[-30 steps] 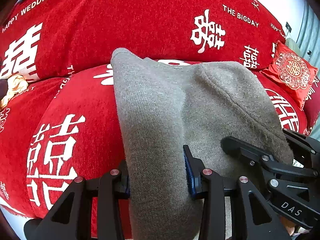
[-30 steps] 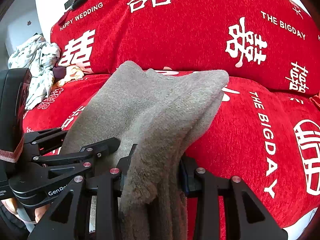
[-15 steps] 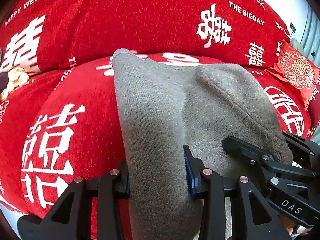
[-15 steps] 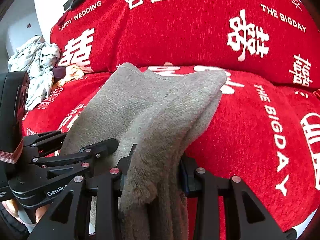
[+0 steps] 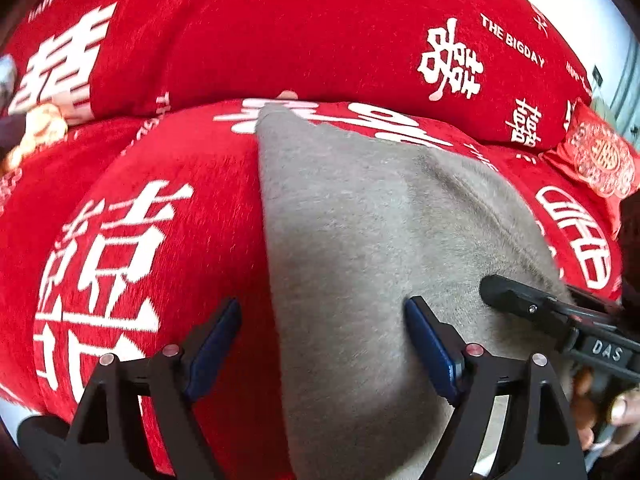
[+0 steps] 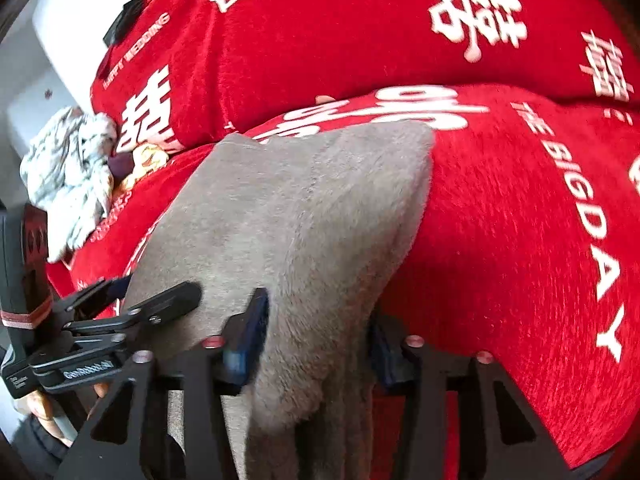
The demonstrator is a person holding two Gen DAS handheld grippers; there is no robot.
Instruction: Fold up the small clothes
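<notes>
I take the grey garment [image 5: 360, 240] as my landmark; it lies folded on the red sofa cover [image 5: 140, 220] with the white wedding characters, its far corner reaching the fold where the seat meets the back cushion.

My left gripper [image 5: 324, 340] sits low at the near edge of the garment and points forward along it. Its two blue pads [image 5: 432, 352] stand wide apart. The right pad lies on the grey cloth, the left one is over the red cover just beside the garment's left edge, and the fingers hold nothing. Half a second ago these same fingers were close together and pinched the near fold of the garment, so the left gripper has let it go.

My right gripper [image 6: 312, 340] comes in at the right side of the garment, also low and pointing forward. Here the fingers have spread too compared with the earlier frame, but the thick grey fold still fills the gap between them. I cannot tell if they still press it or only stand around it.

Both pictures are blurred now. A pale crumpled cloth [image 6: 68, 176] lies well apart, to the left of the garment, and a small red cushion [image 5: 596, 160] is far to its right.
</notes>
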